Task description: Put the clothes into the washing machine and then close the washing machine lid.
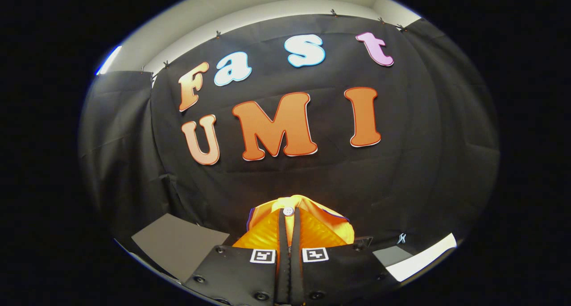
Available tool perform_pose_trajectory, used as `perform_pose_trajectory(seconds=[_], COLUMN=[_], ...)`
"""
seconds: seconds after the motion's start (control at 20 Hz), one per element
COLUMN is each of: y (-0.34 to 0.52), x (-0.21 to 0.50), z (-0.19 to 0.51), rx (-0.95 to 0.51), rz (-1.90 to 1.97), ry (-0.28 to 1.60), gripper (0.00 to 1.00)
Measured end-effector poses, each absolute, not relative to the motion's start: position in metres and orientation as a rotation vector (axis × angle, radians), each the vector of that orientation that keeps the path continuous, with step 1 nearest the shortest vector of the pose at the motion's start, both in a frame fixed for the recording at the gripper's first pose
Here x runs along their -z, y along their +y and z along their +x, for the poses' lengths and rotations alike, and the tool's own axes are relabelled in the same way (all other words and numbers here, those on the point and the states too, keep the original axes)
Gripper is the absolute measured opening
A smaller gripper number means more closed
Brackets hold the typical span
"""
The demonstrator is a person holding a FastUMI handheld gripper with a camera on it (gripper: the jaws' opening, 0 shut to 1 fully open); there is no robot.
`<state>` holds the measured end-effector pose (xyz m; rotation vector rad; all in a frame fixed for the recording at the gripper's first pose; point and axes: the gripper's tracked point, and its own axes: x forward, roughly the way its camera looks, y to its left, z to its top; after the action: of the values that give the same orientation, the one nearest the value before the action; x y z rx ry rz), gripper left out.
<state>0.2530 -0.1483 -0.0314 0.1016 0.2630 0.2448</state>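
Observation:
My gripper point(289, 221) is shut on an orange garment point(308, 223) with a small white button near the fingertips. The cloth bunches up on both sides of the closed fingers point(282, 234) and rises just past their tips. The gripper is lifted and faces the black booth wall, so the garment hangs in the air in front of it. A grey flat panel point(178, 243) lies low to the left of the fingers; I cannot tell whether it belongs to the washing machine.
The black cloth wall point(446, 141) stands close ahead and wraps round both sides. A smaller grey patch point(391, 255) and a bright white strip point(428, 257) lie low to the right of the fingers.

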Motion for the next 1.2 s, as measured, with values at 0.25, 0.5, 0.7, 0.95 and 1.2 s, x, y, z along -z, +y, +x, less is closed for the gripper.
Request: perform_pose_trajectory(seconds=[0.25,0.5,0.7,0.95,1.2], y=[-0.127,-0.117,-0.119,-0.127,-0.137], x=[0.109,0.202,0.271,0.358,0.435], z=[0.238,0.212,0.199,0.198,0.203], rx=[-0.273,-0.256,-0.219,-0.166,-0.101], rz=[0.112,0.132,0.191,0.202,0.203], ry=[0.364,0.493,0.600,0.741,0.862], gripper=[0.09,0.09,0.08,0.09,0.09])
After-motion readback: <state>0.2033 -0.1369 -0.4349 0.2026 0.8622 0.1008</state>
